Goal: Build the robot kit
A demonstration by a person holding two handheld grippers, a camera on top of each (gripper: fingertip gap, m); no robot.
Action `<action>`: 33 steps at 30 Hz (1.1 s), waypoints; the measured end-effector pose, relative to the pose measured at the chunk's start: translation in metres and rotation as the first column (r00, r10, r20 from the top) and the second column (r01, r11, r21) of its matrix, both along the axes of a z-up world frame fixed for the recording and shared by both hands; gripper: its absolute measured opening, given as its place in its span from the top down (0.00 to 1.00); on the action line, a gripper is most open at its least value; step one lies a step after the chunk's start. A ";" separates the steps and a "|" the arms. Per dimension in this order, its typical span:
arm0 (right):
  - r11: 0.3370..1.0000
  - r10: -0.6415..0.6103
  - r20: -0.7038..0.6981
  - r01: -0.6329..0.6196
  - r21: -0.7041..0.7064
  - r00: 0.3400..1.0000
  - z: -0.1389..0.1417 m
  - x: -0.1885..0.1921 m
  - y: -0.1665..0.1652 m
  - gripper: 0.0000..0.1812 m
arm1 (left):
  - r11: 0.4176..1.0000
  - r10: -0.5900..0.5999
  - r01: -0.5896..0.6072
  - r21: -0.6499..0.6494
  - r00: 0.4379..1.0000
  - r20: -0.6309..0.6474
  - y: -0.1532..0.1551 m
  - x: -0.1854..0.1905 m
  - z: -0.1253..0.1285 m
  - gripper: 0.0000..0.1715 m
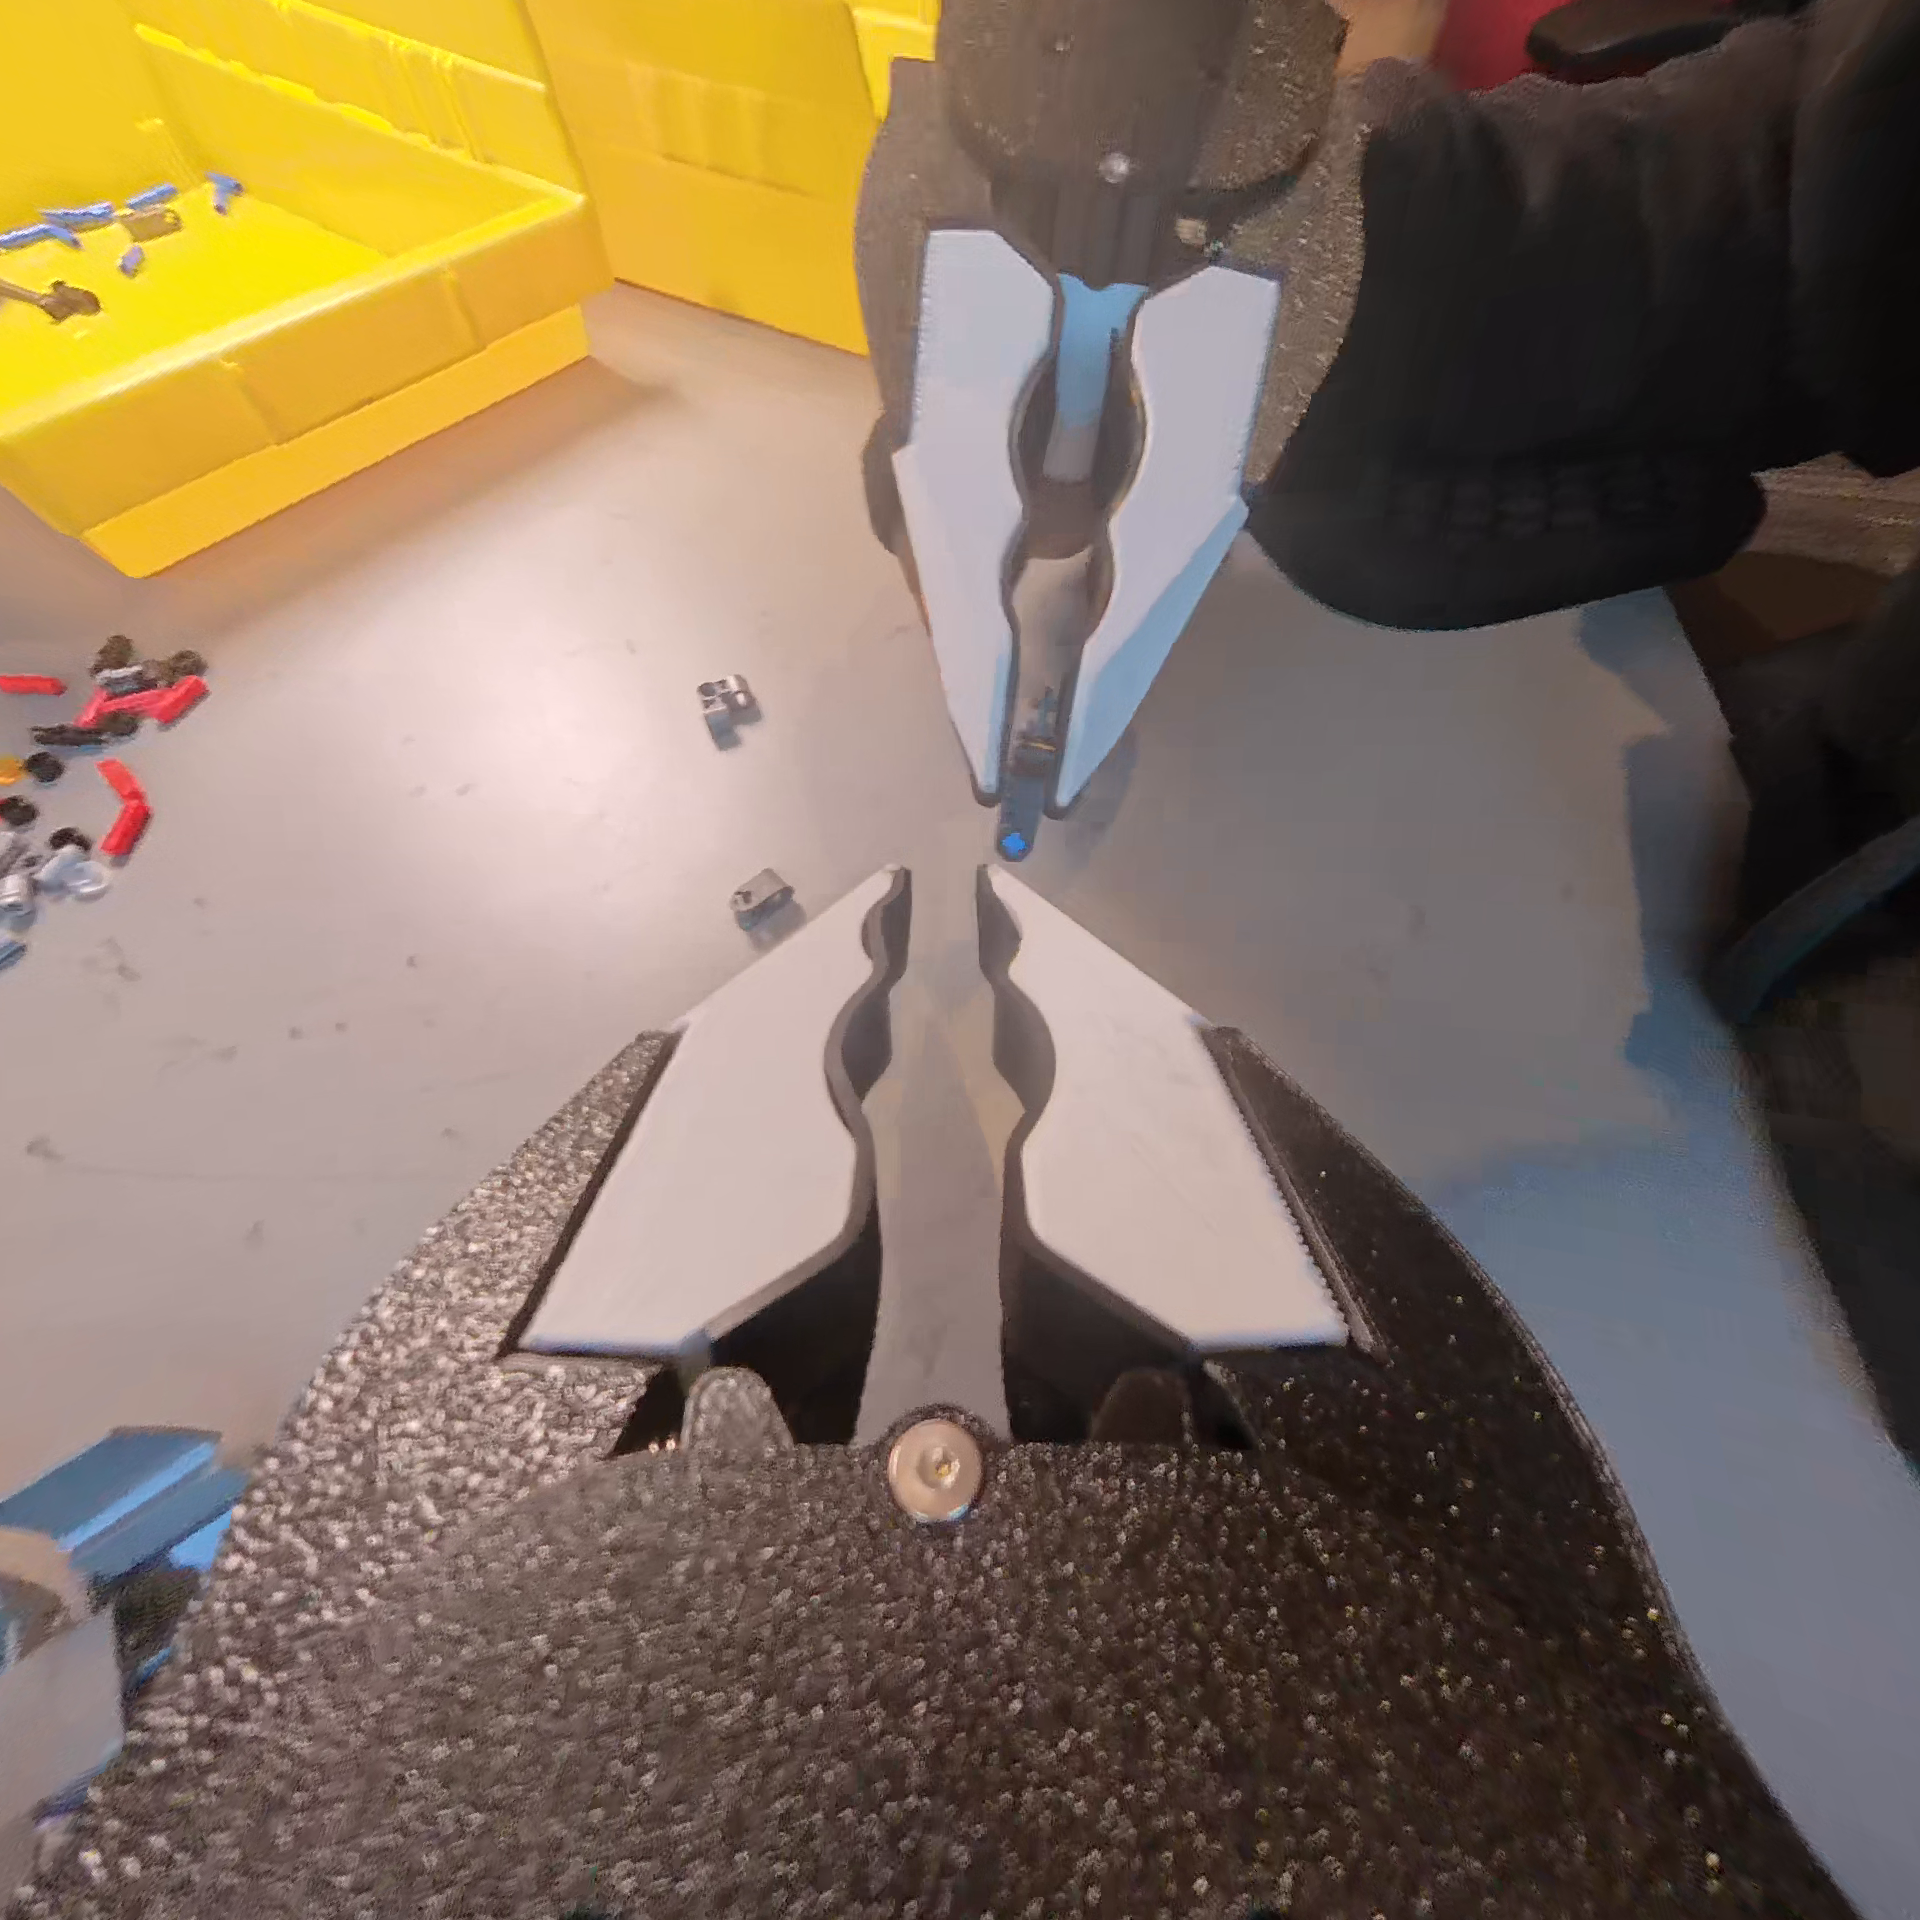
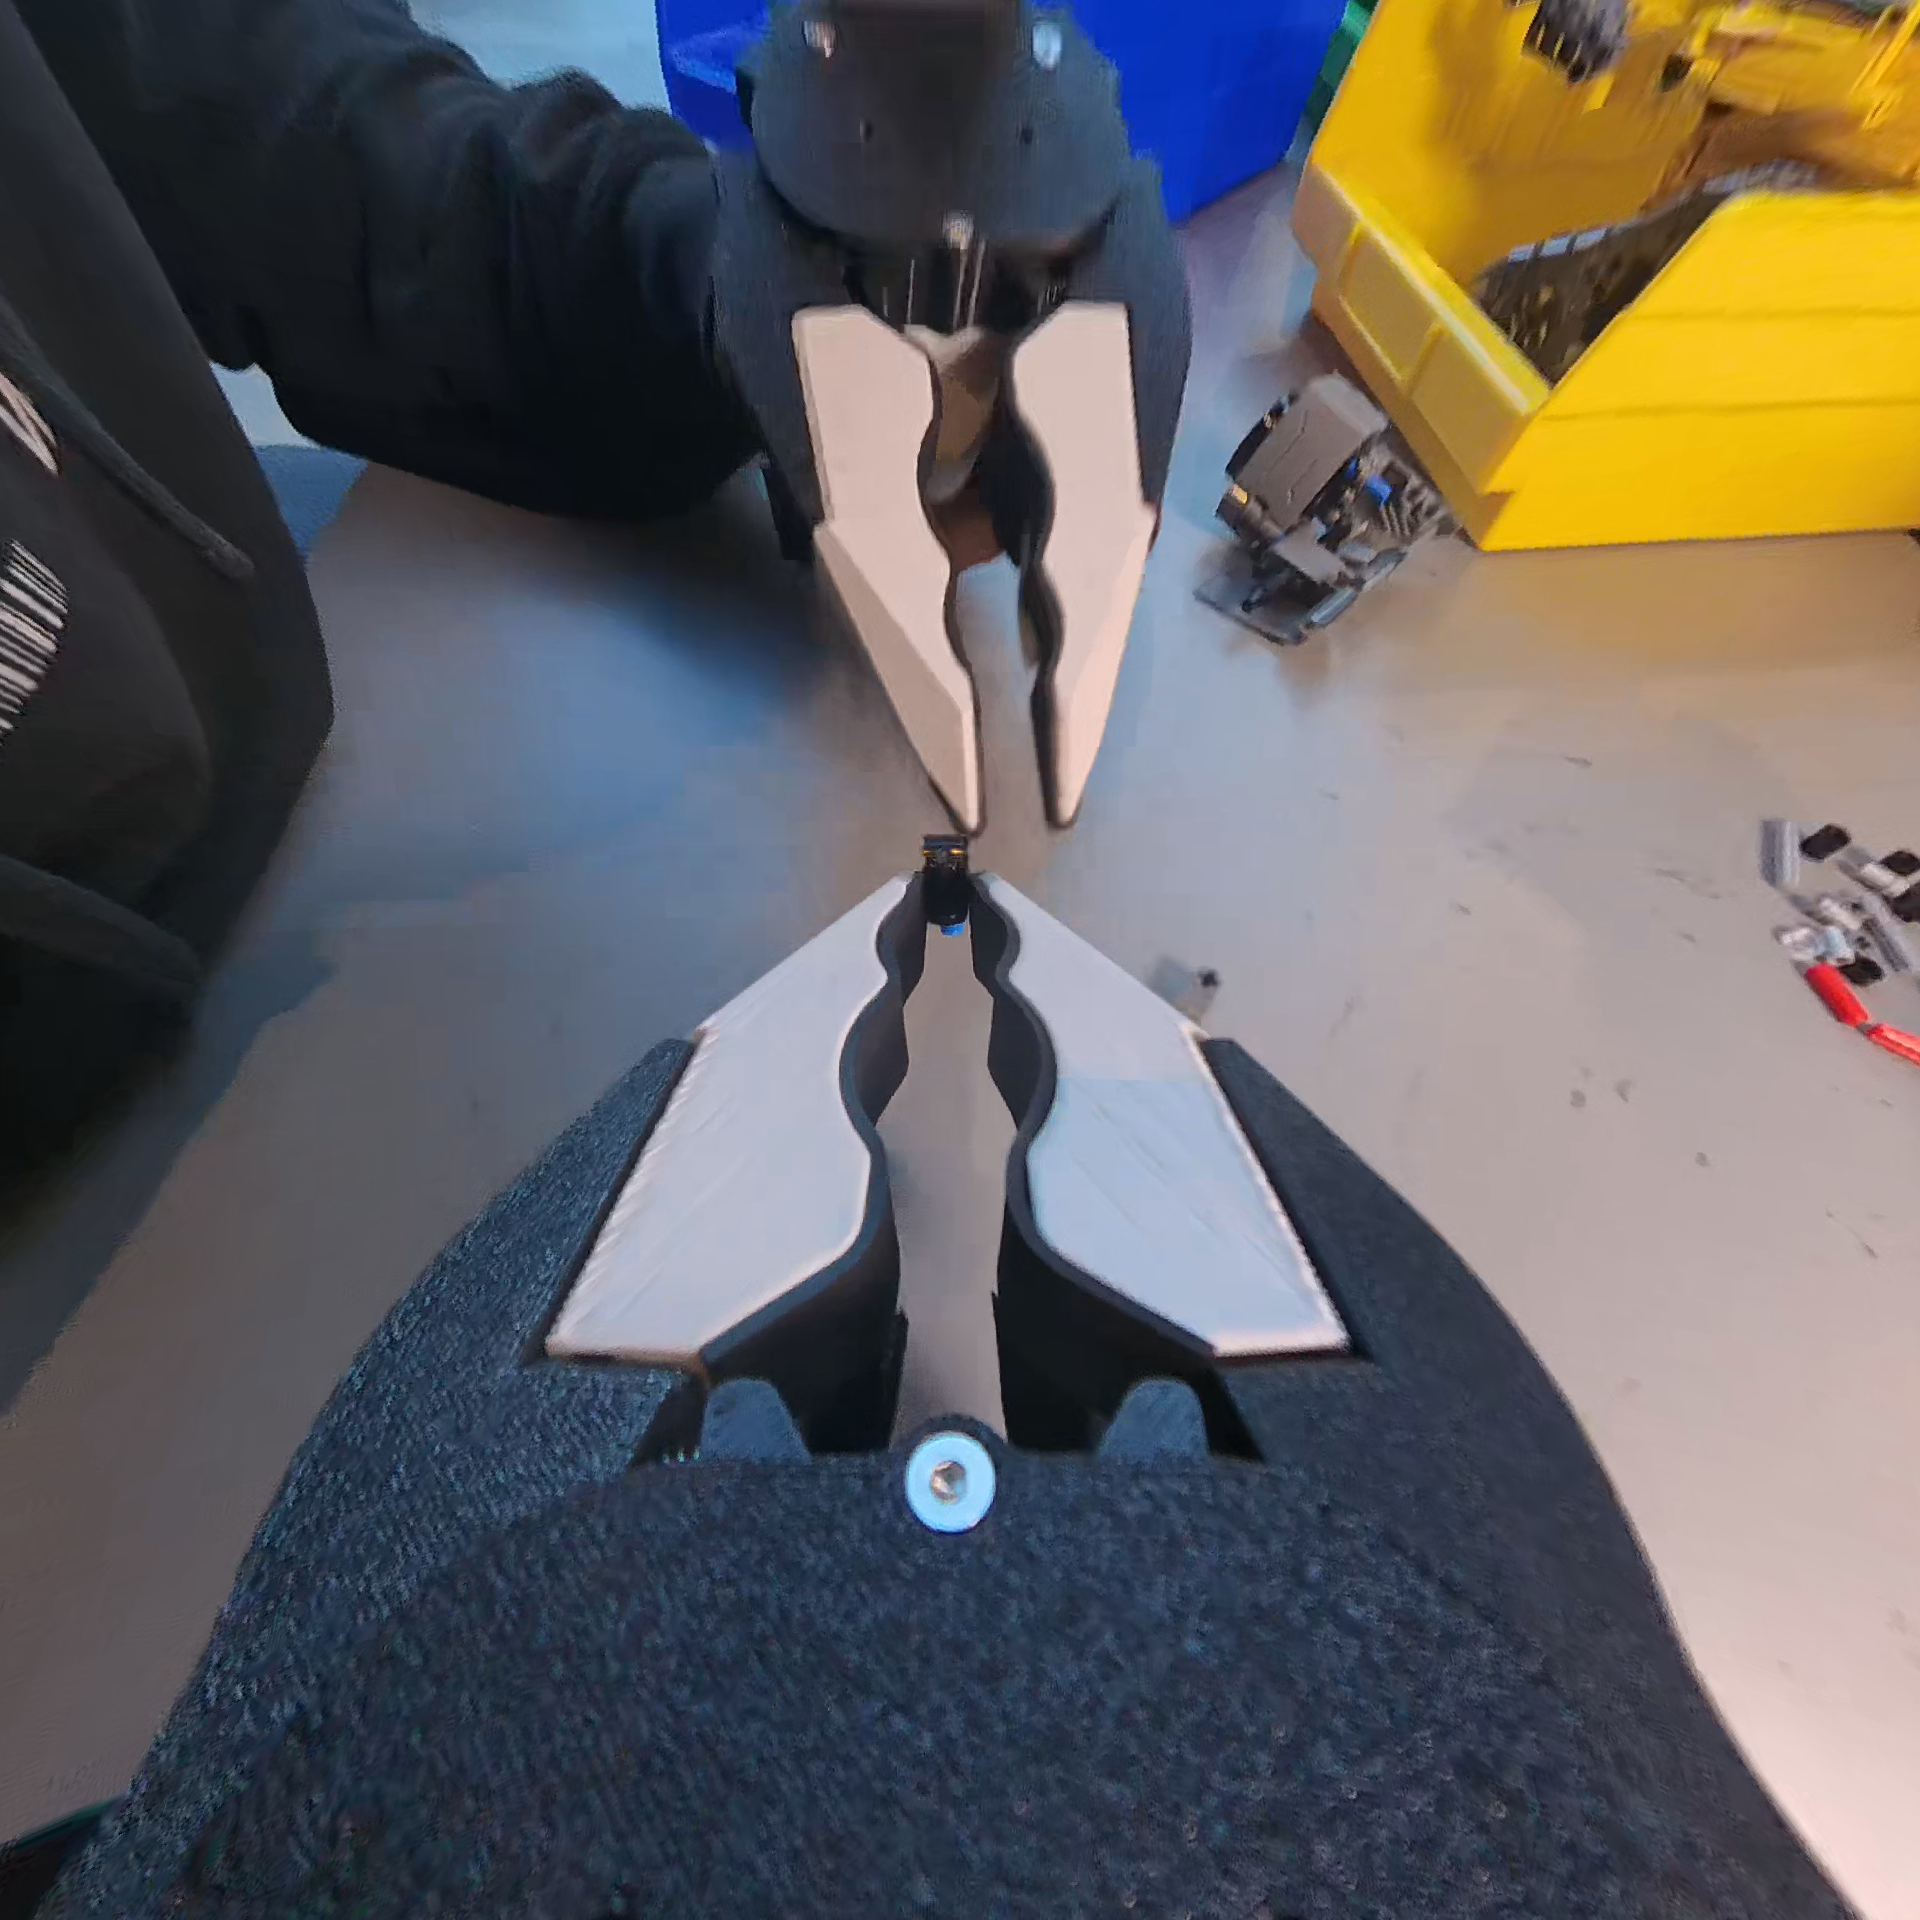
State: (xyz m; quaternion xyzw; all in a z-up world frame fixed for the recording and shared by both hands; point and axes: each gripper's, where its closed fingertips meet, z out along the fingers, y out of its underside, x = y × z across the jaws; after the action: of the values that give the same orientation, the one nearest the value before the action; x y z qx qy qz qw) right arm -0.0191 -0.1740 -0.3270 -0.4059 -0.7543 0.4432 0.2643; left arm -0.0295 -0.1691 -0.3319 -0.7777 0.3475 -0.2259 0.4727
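My right gripper (image 2: 948, 885) is shut on a small black piece with a blue end (image 2: 943, 896), held at the fingertips above the grey table (image 2: 1351, 935). In the left wrist view the right gripper (image 1: 1023, 805) points toward me, and the piece (image 1: 1016, 826) sticks out past its tips. My left gripper (image 1: 943, 875) faces it tip to tip, just short of the piece. Its jaws stand a narrow gap apart with nothing between them. It also shows in the right wrist view (image 2: 1013, 821), held by a hand in a black sleeve (image 2: 436, 260).
Yellow bins (image 1: 312, 312) stand at the back left, one holding blue pieces. Loose red and black pieces (image 1: 114, 717) and two dark grey connectors (image 1: 727, 707) (image 1: 764, 896) lie on the table. A grey-black assembly (image 2: 1320, 499), a yellow bin (image 2: 1662, 395) and more loose pieces (image 2: 1849, 935) are on the other side. My left and right fingertips are right by each other.
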 end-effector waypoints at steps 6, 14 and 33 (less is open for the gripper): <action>0.981 -0.022 0.147 -0.007 0.195 0.989 -0.040 0.007 0.008 0.96 | 0.988 0.152 -0.152 0.030 0.988 0.004 0.018 -0.027 0.004 0.84; 0.981 -0.029 0.169 -0.004 0.193 0.985 -0.041 0.010 0.011 0.96 | 0.976 0.215 -0.216 -0.024 0.976 -0.047 0.024 -0.038 -0.008 0.83; 0.971 -0.028 0.174 -0.014 0.238 0.984 -0.044 0.013 0.014 0.96 | 0.981 0.082 -0.120 -0.150 0.967 -0.242 0.049 -0.011 -0.045 0.92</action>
State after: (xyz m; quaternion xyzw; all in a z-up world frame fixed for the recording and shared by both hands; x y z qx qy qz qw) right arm -0.0064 -0.1603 -0.3708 -0.4117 -0.8209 0.3109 0.2449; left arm -0.0408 -0.1205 -0.3773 -0.8518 0.3411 -0.1355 0.3739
